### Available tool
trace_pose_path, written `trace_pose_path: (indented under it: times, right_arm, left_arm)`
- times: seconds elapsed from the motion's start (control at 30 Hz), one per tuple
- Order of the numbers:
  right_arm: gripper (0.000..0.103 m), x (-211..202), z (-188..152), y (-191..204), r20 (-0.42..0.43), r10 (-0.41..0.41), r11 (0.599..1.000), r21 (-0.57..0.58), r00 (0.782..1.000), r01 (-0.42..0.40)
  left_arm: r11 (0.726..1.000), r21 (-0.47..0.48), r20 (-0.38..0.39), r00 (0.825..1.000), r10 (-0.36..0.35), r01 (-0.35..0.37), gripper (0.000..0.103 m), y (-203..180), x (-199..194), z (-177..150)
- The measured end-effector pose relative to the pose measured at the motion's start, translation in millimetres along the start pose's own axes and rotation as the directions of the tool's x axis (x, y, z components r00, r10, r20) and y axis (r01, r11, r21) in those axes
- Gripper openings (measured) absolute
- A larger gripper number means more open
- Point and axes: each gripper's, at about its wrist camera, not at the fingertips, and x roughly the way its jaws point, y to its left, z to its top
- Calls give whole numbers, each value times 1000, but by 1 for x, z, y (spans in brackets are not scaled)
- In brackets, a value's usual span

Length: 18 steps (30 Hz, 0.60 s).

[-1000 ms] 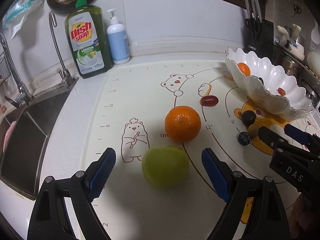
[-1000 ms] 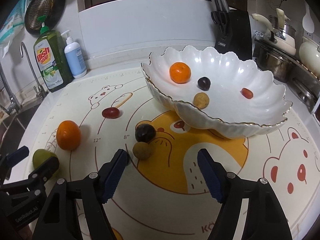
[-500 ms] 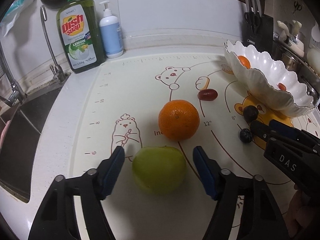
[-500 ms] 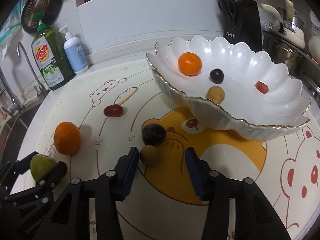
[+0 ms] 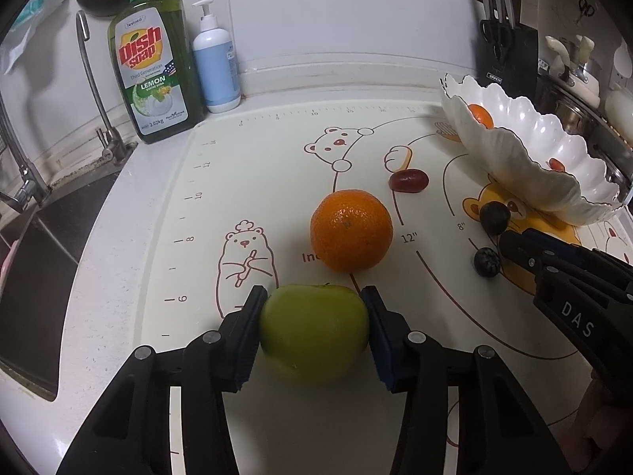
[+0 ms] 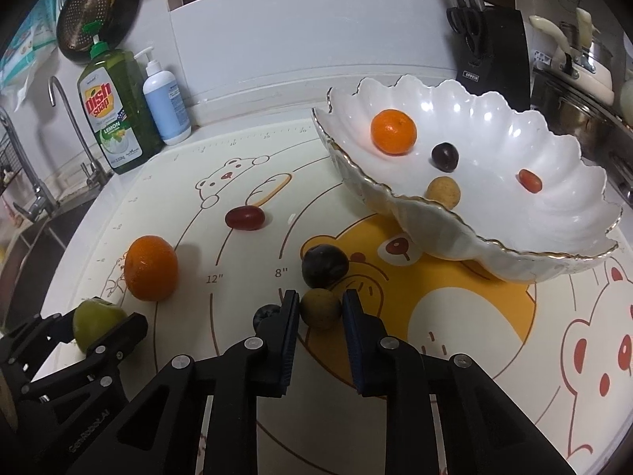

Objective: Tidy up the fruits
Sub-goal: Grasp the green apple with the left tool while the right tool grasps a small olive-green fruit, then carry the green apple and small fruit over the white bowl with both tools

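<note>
1. The biggest change is at the left tongs (image 5: 314, 330). A second ago they stood wide around the green apple (image 5: 312, 332); now the jaws are closing and both pads lie against its two sides. The apple still rests on the surface (image 5: 150, 198), at about 6 o'clock in the left view, just below the big orange (image 5: 351, 230).

2. The right tongs (image 6: 319, 308) did the same on a smaller thing. Before, they were wide open over the mat; now the jaws are closing on the small tan round fruit (image 6: 320, 309), which sits between them. The pads look touching it or nearly so. The fruit is at about 6 o'clock from the dark plum (image 6: 325, 265), touching it or nearly.

3. The hands themselves have hardly moved; only the jaws came together. I judge that both grasps are being made at the same moment, and the lift is the step to follow.

4. The white scalloped bowl (image 6: 467, 237) is at 2 o'clock in the right view. It holds already a small orange (image 6: 393, 131), a dark fruit, a tan fruit and a small red one.

5. Still loose on the mat are the big orange, the red grape (image 6: 245, 217), the dark plum and a blueberry (image 6: 266, 314), which lies just left of the right tongs. So much of the task remains.
</note>
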Motion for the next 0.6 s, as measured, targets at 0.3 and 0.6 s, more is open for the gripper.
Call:
trace_pose_path:
  times: [0.3, 0.6]
  right_arm:
    - [24, -17, 1, -5, 33, -2, 1000, 4, 999, 2]
    - [24, -43, 4, -15, 79, -7, 1000, 24, 997, 5]
  left_arm:
    - [1000, 7, 27, 1000, -15, 15, 48, -7, -15, 3]
    - [999, 29, 67, 997, -33, 31, 48, -23, -34, 15]
